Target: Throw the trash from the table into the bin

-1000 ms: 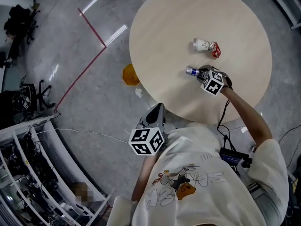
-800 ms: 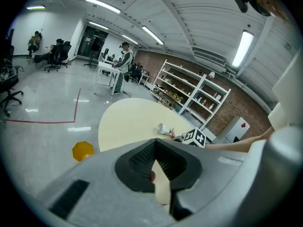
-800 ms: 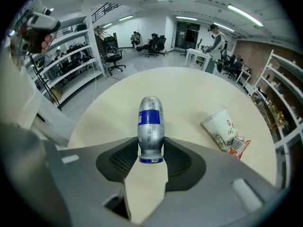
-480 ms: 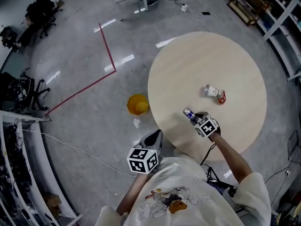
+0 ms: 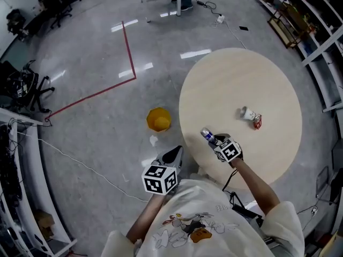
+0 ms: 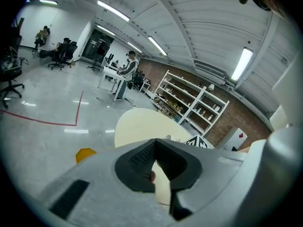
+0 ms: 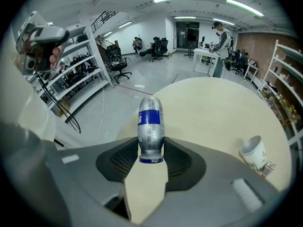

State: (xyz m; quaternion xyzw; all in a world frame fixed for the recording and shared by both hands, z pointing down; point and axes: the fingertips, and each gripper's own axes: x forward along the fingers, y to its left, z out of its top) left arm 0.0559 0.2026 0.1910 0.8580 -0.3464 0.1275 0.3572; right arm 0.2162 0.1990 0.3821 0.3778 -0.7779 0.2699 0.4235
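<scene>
Silver-and-blue drink can [image 7: 150, 129]: clamped by its base end between the jaws of the right gripper [image 7: 151, 150], over the near-left edge of the round pale wooden table [image 5: 241, 79]. Long axis runs straight out along the jaws.

Yellow bin [image 5: 158, 119]: on the floor just off that edge, to the can's left in the head view.

Left gripper [image 6: 155, 143]: jaws together, empty, nearer the bin.

Judgement: carry left, past the rim.

White paper cup [image 5: 247, 113] remains on the table.
</scene>
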